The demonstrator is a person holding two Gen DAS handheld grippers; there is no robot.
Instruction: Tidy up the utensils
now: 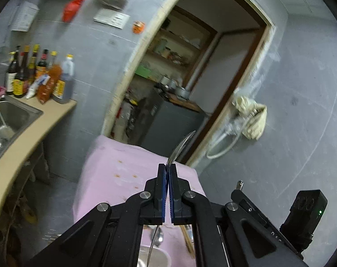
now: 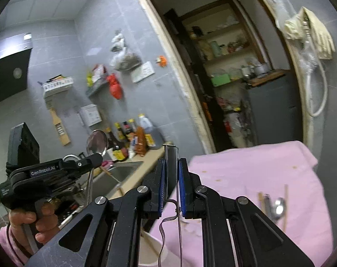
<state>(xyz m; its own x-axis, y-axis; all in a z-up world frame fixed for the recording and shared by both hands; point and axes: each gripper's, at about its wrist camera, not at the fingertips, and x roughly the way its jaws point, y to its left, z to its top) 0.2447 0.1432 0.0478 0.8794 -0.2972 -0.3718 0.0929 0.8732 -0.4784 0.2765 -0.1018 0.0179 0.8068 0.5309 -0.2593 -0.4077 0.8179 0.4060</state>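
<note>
My left gripper (image 1: 167, 166) is shut on a metal spoon (image 1: 182, 146). The spoon's bowl sticks up past the pads and its handle hangs down below them. The right wrist view shows that gripper (image 2: 99, 157) at the left, held by a hand (image 2: 30, 222), with the spoon's bowl (image 2: 96, 142) upright. My right gripper (image 2: 171, 161) is shut on a slim dark metal utensil (image 2: 171, 155) whose bent wire end hangs under the pads. Both grippers are raised above the pink-covered table (image 2: 246, 173). A spoon (image 2: 279, 208) and chopsticks (image 2: 285, 207) lie on the cloth.
A white cup (image 2: 154, 250) with a stick in it stands below my right gripper. Left of the table runs a counter (image 1: 23, 138) with a sink (image 1: 10, 113) and several sauce bottles (image 1: 41, 75). Behind the table, a doorway (image 1: 190, 77) opens onto shelves.
</note>
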